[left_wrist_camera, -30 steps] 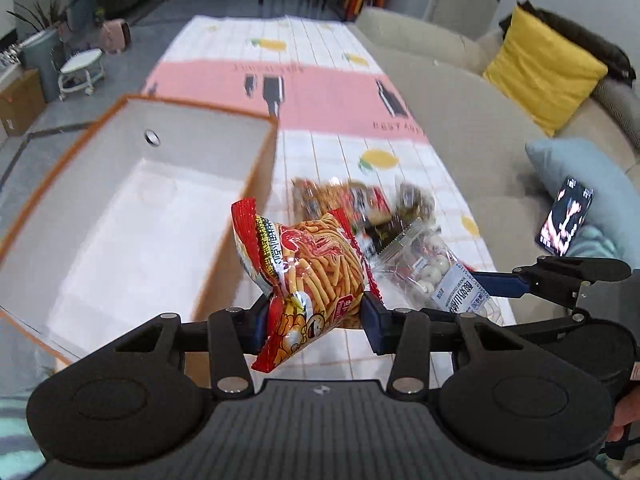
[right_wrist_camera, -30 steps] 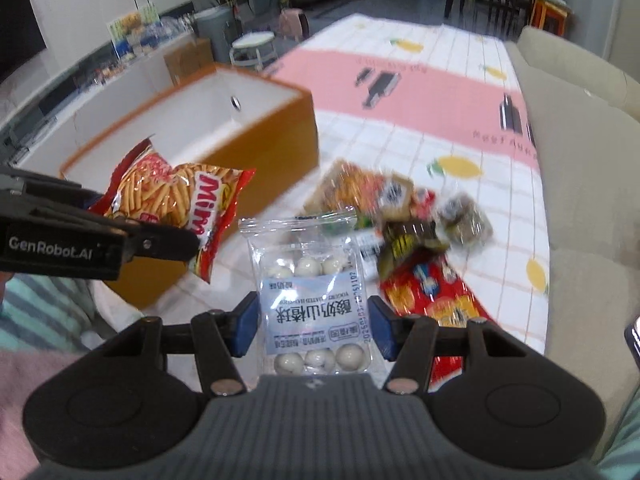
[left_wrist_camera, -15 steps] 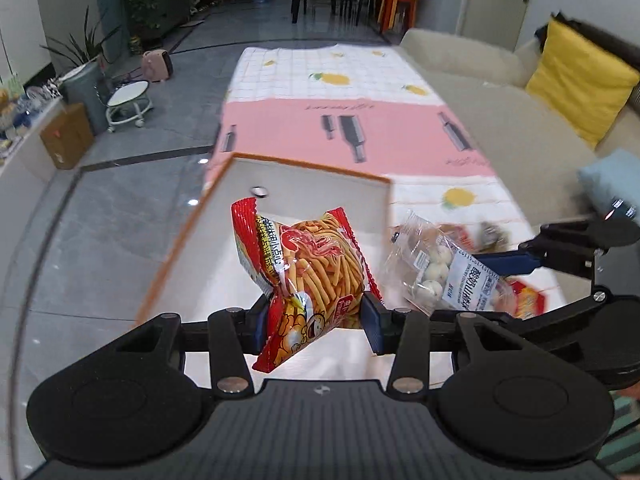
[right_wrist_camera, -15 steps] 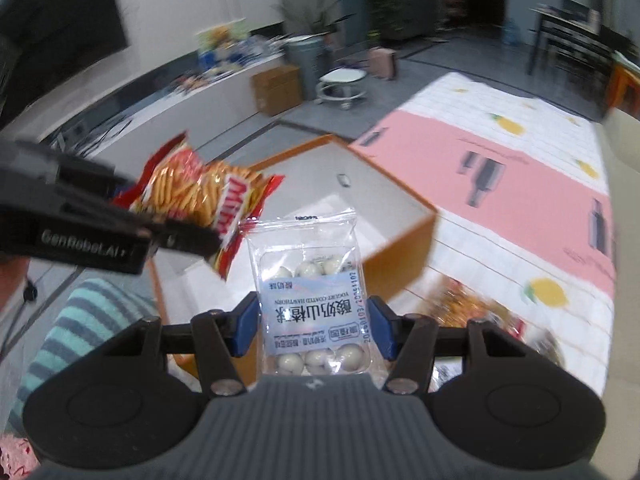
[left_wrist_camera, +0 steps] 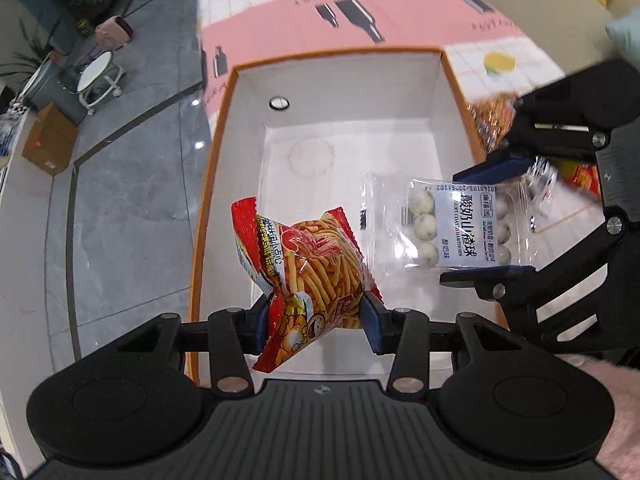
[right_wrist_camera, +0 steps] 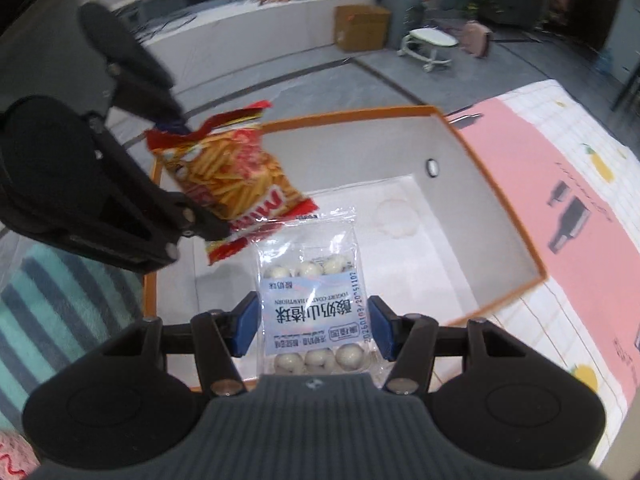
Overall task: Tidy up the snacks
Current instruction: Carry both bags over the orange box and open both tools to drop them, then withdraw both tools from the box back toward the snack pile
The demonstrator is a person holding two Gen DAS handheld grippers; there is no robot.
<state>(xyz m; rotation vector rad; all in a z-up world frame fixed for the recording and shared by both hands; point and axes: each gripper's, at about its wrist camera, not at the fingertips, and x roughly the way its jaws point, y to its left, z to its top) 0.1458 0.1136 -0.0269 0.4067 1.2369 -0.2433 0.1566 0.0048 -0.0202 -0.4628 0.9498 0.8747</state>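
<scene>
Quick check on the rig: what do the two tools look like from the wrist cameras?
Both match. The left tool and right tool each have a matte black ribbed body, two round black discs at the sides, black linkage arms with silver pivot screws, and blue pads on the fingers. No cables or sleeves show; a bare hand appears at the left view's edge.

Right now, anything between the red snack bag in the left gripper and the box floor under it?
Nothing. In the left wrist view the red snack bag hangs over the bare white floor of the box.

red stick-snack bag point(left_wrist_camera: 316, 268), clear ball-candy packet point(left_wrist_camera: 448, 226), over box point(left_wrist_camera: 344, 80)
</scene>
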